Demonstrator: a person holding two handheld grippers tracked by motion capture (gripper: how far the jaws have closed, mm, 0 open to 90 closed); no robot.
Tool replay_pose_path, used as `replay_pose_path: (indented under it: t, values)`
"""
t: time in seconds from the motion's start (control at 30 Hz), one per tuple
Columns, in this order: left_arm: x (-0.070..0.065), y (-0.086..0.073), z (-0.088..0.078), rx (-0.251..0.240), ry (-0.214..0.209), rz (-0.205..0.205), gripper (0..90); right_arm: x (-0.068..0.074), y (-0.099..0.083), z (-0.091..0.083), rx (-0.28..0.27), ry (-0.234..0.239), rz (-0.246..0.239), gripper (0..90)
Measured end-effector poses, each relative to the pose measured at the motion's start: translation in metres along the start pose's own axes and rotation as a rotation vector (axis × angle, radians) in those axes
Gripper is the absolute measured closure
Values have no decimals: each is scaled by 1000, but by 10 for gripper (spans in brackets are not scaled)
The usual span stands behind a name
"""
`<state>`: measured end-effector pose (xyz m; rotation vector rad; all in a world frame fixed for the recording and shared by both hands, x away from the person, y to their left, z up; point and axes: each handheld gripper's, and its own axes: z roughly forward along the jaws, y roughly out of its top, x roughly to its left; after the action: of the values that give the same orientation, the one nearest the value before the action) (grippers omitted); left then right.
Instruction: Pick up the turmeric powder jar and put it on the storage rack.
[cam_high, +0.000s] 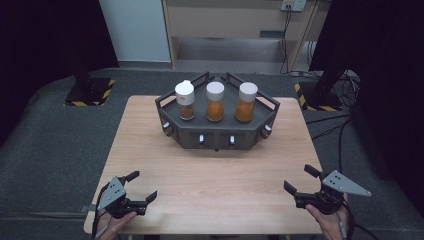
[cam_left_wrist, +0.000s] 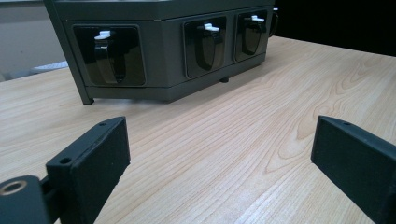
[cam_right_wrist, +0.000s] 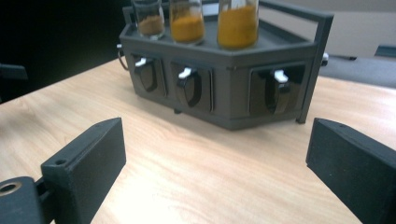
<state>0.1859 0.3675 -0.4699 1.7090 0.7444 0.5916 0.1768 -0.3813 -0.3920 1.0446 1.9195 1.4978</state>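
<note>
Near the wooden table's (cam_high: 210, 170) front edge, both grippers, left (cam_high: 141, 187) and right (cam_high: 298, 179), are held released, an approach toward the far dark-grey rack (cam_high: 217, 131) of three white-capped spice jars (cam_high: 215, 101) being judged next.

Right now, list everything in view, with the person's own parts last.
rack: one, dark grey, at the far middle of the table
jars: three, clear with white caps and orange-brown powder, standing in a row on the rack
levers: small, white, one in each front recess of the rack
table: one, light wood
floor: grey carpet around the table
left hand-held gripper: one, black, open, near left corner
right hand-held gripper: one, black, open, near right corner
</note>
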Motion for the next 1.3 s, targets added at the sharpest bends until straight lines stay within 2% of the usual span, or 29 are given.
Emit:
replay_pose_path:
  t: [0.23,0.47,0.8,1.03,1.3]
  values:
    - [0,0,0,-1,-2,0,35,0,-13,3,7,0,24,50]
    - [0,0,0,-2,-3,0,35,-1,-20,5,13,0,22,54]
    - [1,0,0,-5,-12,5,35,0,-28,7,13,9,-5,63]
    - [1,0,1,-7,-21,7,35,-2,-31,9,15,36,-16,64]
    - [2,0,1,-8,-24,8,35,-3,-31,11,22,43,-14,65]
